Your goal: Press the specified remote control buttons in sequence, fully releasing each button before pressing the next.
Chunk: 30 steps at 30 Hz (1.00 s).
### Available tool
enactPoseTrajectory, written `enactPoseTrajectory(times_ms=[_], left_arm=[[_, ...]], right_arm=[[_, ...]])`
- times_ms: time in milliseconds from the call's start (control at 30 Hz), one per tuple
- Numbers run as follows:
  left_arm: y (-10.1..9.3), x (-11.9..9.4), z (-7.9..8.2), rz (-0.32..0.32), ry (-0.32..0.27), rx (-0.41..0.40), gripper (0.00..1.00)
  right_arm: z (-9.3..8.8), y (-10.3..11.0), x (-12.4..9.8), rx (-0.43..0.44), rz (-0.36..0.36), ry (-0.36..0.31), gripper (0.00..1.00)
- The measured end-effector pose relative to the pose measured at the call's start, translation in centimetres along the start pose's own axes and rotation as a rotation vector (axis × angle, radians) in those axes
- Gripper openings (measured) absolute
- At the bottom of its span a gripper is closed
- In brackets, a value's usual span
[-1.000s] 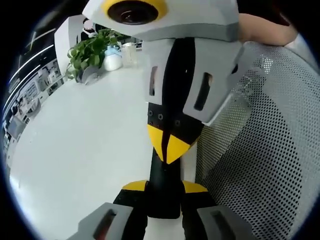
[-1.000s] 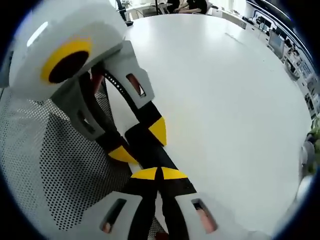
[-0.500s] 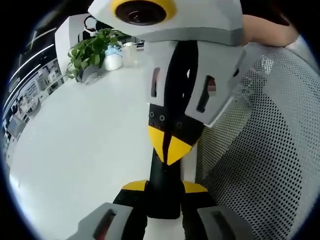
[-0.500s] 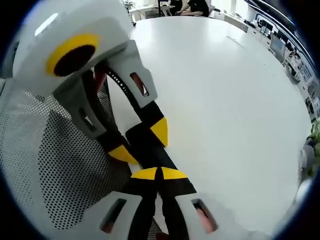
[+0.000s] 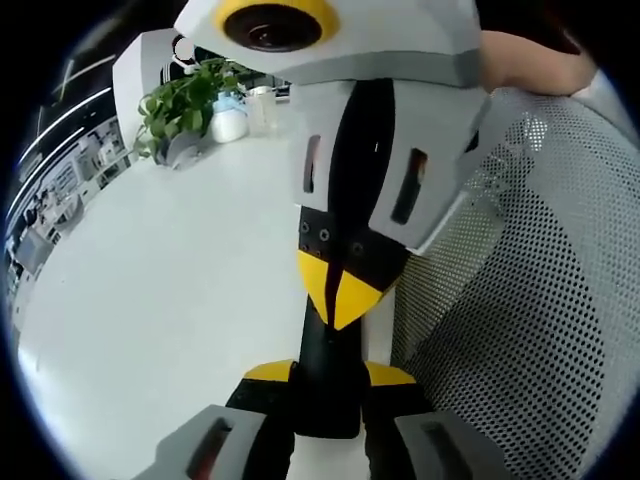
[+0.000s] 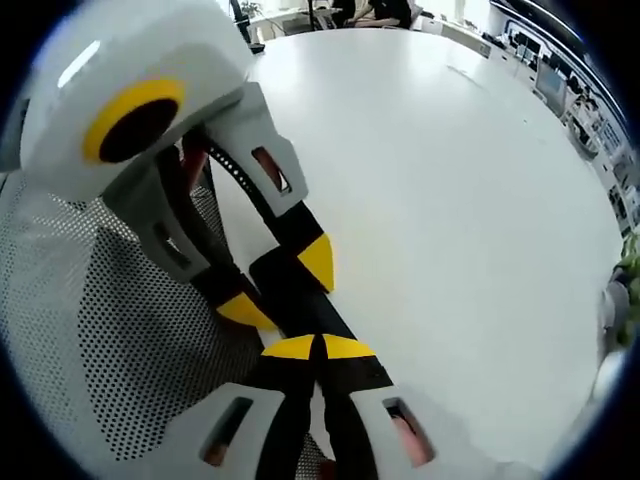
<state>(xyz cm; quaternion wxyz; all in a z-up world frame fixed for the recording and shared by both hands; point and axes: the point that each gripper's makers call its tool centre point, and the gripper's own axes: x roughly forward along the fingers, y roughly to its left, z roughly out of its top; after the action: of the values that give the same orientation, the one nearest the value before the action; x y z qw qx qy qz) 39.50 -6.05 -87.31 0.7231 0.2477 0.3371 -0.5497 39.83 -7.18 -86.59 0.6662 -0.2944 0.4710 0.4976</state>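
Note:
A slim black remote [image 5: 328,395] is clamped between the yellow-tipped jaws of my left gripper [image 5: 328,372], which is shut on it. My right gripper [image 5: 340,290] comes down from above with its jaws shut together, and its yellow tip rests on the remote's upper face. In the right gripper view, my right gripper [image 6: 320,347] shows its two yellow tips closed at the bottom, against the remote [image 6: 305,305]. The left gripper [image 6: 282,285] reaches in from the left and holds the remote from both sides. The remote's buttons are hidden.
A white mesh chair back [image 5: 520,330] stands close on one side, and is seen again [image 6: 100,330]. A wide white table [image 5: 150,300] spreads out on the other side. A green plant [image 5: 180,100] and a white bottle [image 5: 225,122] stand at its far end.
The right gripper wobbled slightly and came back to nearly the same spot. Both grips and the remote stand as before.

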Motion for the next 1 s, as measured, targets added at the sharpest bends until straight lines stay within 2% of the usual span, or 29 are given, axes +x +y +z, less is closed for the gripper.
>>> enactPoseTrajectory(times_ms=[233,567,667,1000], left_arm=[[0.0,0.0,0.0,-0.001,-0.002,0.0,0.25],[0.0,0.0,0.0,-0.002,0.001,0.005,0.25],[0.0,0.0,0.0,-0.002,0.001,0.005,0.25],[0.0,0.0,0.1,-0.003,0.001,0.006,0.25]], right_arm=[[0.2,0.0,-0.1,-0.004,0.001,0.013,0.0],[1.2,0.9,0.0,0.021,0.051,-0.04,0.0],[0.8,1.0,0.5,0.015,0.049,-0.006,0.0],[0.9,0.7,0.3,0.012,0.04,-0.013,0.0]])
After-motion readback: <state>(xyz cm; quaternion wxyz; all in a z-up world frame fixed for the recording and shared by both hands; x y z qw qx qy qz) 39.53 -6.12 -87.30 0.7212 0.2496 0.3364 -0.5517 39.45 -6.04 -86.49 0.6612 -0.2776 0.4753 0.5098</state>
